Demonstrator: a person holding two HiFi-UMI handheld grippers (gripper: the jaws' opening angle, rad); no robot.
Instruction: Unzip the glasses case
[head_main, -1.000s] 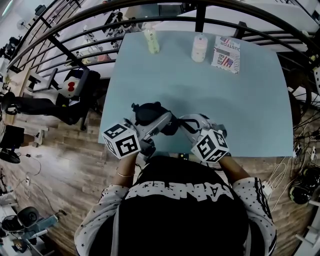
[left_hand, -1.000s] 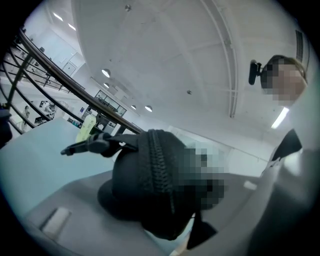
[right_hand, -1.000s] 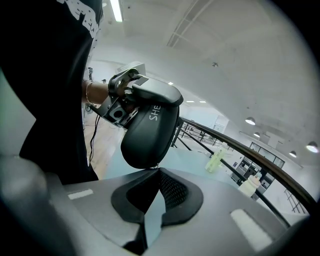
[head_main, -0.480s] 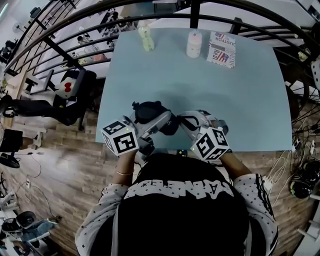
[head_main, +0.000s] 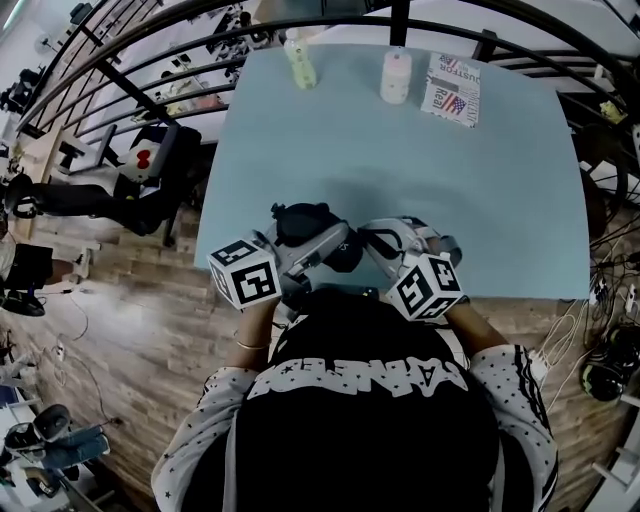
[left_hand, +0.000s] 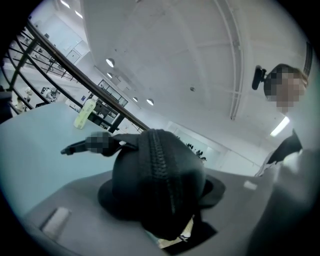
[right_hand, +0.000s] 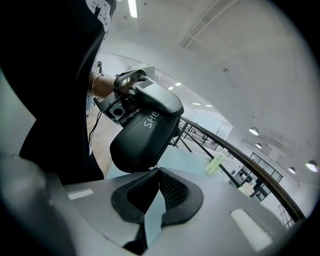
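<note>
The black glasses case (head_main: 303, 224) hangs just over the near edge of the pale blue table (head_main: 400, 170). My left gripper (head_main: 322, 244) comes in from the left and is shut on it. In the left gripper view the case (left_hand: 155, 165) fills the space between the jaws, zipper line facing the camera and a strap trailing left. My right gripper (head_main: 358, 246) meets the case from the right. Its jaws (right_hand: 159, 172) are pressed together right under the case (right_hand: 147, 130), pinching a small pale zipper pull at the tips.
At the table's far edge stand a pale green bottle (head_main: 300, 60), a white bottle (head_main: 396, 75) and a flag-printed box (head_main: 452, 88). A dark railing (head_main: 130, 95) curves behind the table. A chair with dark gear (head_main: 150, 170) sits left of the table.
The left gripper with the case has shifted a little. The right gripper stays in place, its jaws still together.
</note>
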